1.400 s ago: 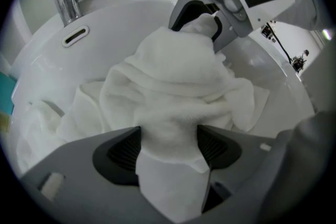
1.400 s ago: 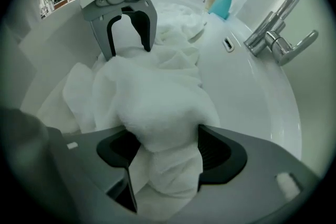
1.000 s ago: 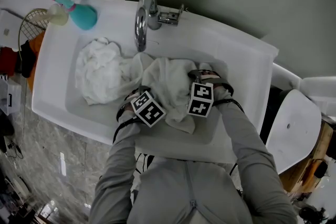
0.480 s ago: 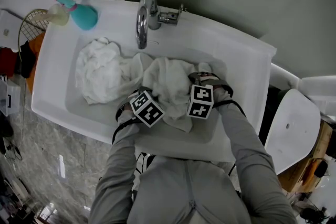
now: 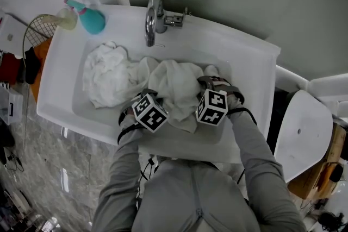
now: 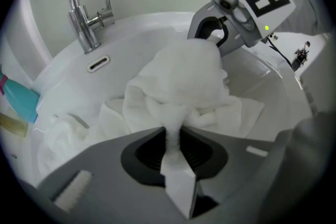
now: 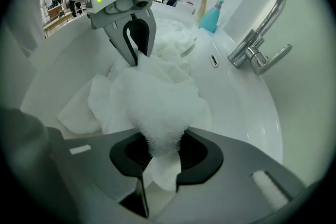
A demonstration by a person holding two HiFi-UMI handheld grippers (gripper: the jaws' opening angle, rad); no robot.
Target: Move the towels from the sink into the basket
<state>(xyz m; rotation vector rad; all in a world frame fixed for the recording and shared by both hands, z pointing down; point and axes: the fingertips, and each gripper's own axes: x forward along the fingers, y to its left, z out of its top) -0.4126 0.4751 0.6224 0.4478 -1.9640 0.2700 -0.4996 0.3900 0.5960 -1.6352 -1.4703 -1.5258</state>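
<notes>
A white towel point(image 5: 175, 86) lies bunched in the white sink point(image 5: 60, 103), pulled up into a peak between my two grippers. My left gripper point(image 5: 144, 97) is shut on one fold of it point(image 6: 181, 78), and its jaws have just been closing. My right gripper point(image 5: 210, 82) is shut on another fold of the same towel point(image 7: 155, 99), its jaws also just closed in. Each gripper shows in the other's view: the right gripper point(image 6: 211, 35) and the left gripper point(image 7: 134, 43). A second white towel point(image 5: 106, 76) lies crumpled at the sink's left. A wire basket point(image 5: 39, 27) stands beyond the sink's left end.
A chrome faucet point(image 5: 153, 16) arches over the back of the sink. A teal spray bottle point(image 5: 92, 20) and a pale bottle point(image 5: 68, 18) stand on the back left corner. A white rounded seat point(image 5: 304, 133) is at the right. Grey stone floor lies below.
Both grippers have closed on the towel and risen slightly, drawing it up into a peak. The other towel has not moved.
</notes>
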